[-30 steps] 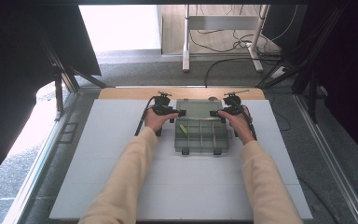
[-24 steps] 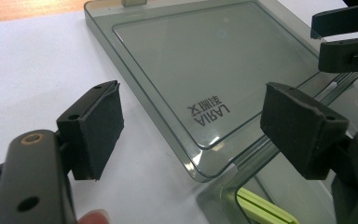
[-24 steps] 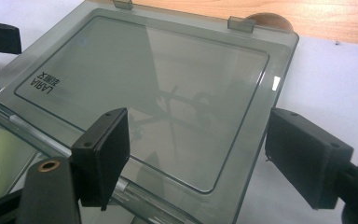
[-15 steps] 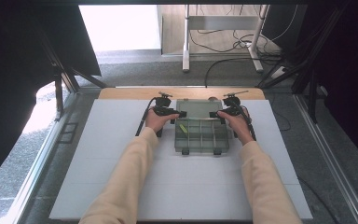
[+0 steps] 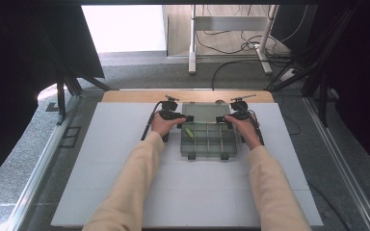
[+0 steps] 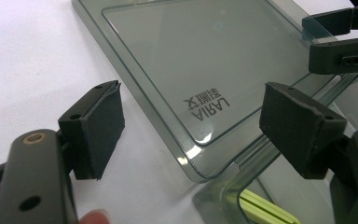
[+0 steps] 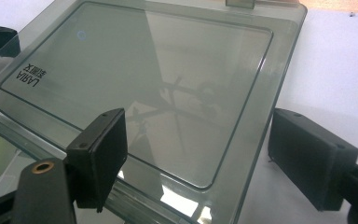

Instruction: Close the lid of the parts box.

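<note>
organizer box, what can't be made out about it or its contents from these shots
- Compartment contents: too small in the high view to tell beyond one yellow-green item; the organizer box is mostly cut off in both gripper views.
- Yellow-green item's identity: cut off by the bottom edge in the left gripper view.
- Lid far latch: cut off by the top edge, right gripper view.

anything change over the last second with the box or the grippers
Nothing visibly changed. The left gripper and right gripper stay at the two sides of the clear compartment box, jaws open, with its lid lying open flat behind it.
</note>
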A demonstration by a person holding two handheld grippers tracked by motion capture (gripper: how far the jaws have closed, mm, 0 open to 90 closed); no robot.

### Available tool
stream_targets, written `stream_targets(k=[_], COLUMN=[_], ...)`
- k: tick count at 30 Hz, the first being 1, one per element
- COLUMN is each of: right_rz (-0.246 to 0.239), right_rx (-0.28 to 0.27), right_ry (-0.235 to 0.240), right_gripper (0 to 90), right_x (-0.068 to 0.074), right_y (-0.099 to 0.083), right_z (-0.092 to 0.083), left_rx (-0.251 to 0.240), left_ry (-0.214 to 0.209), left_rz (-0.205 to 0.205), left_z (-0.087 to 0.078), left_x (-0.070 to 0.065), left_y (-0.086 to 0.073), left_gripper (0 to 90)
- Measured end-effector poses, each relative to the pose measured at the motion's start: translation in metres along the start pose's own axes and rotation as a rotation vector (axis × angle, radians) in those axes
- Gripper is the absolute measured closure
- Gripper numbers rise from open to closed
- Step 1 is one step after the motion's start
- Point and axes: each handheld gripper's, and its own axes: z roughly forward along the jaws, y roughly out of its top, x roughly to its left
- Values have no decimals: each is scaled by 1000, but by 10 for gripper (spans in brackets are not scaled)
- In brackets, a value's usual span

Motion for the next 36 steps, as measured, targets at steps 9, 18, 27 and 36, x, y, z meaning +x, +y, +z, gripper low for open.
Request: stream_targets(k=[9, 18, 27, 36], right_rz=[21, 22, 25, 24], right_rx=[6, 4, 3, 4], right_ry=[12, 17, 20, 20], right_gripper=[192, 191, 191, 191], right_x=[-2, -3, -3, -3], right_y=[0, -1, -1, -1], right_z=[1, 2, 2, 2], left_rx=[6, 25, 25, 31], left_ry=[-5, 1, -11, -22], left_rz=[-8, -15, -35, -48], left_z=[1, 3, 5, 6], left_x=[0, 1, 0, 0], left_y=[0, 0, 0, 1], left_gripper=[230, 231, 244, 253])
